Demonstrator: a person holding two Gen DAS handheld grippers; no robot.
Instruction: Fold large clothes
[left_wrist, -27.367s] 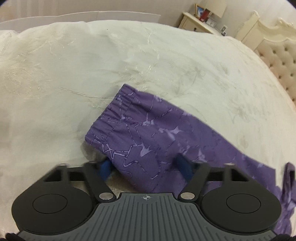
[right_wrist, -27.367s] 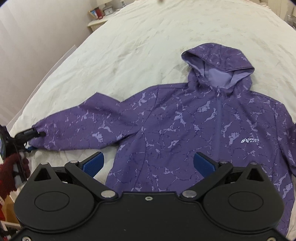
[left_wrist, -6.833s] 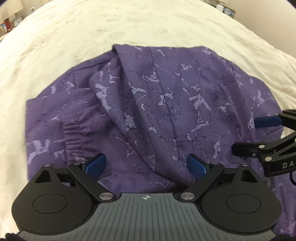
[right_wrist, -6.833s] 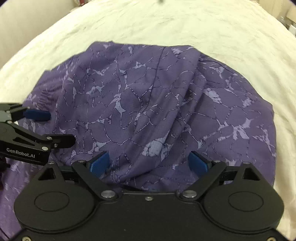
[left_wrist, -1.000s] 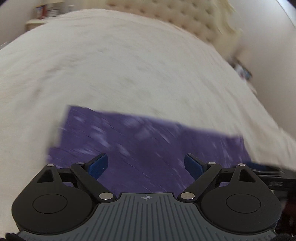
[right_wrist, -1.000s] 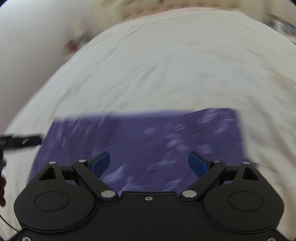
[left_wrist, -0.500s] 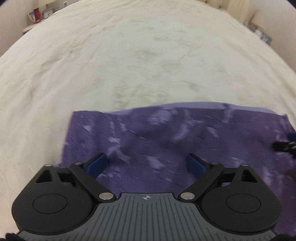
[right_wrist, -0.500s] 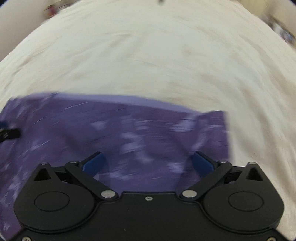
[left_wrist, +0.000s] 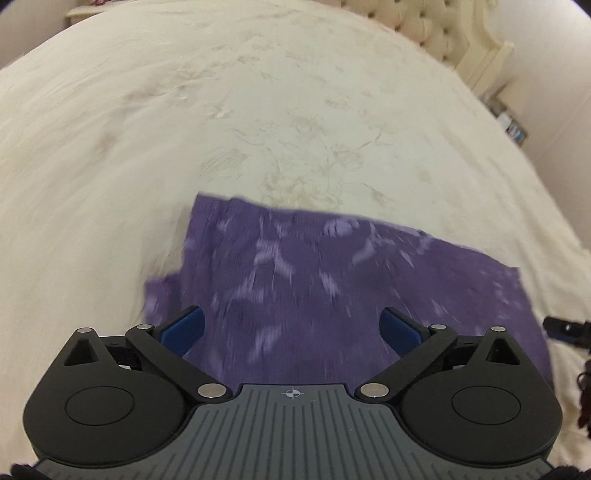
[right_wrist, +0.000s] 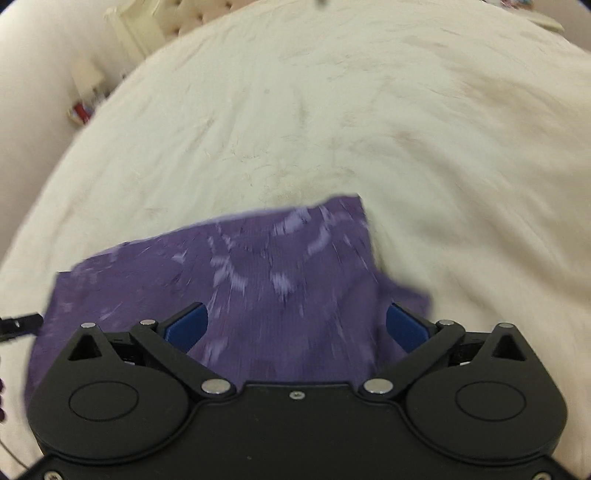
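The purple patterned jacket (left_wrist: 332, 280) lies folded into a compact rectangle on the cream bedspread (left_wrist: 258, 110). It also shows in the right wrist view (right_wrist: 258, 273), blurred by motion. My left gripper (left_wrist: 293, 328) is open and empty above the folded jacket's near edge. My right gripper (right_wrist: 295, 326) is open and empty above the jacket's other side. The right gripper's tip shows at the right edge of the left wrist view (left_wrist: 565, 328); the left gripper's tip shows at the left edge of the right wrist view (right_wrist: 18, 321).
A cream tufted headboard (left_wrist: 443, 33) stands at the far end of the bed. A bedside shelf with small items (left_wrist: 513, 125) is beside it, also in the right wrist view (right_wrist: 83, 110). The bedspread (right_wrist: 369, 110) stretches wide beyond the jacket.
Both cameras have swung and pulled back a little from the folded jacket. Both grippers stay open and empty. The jacket lies still in its folded shape.
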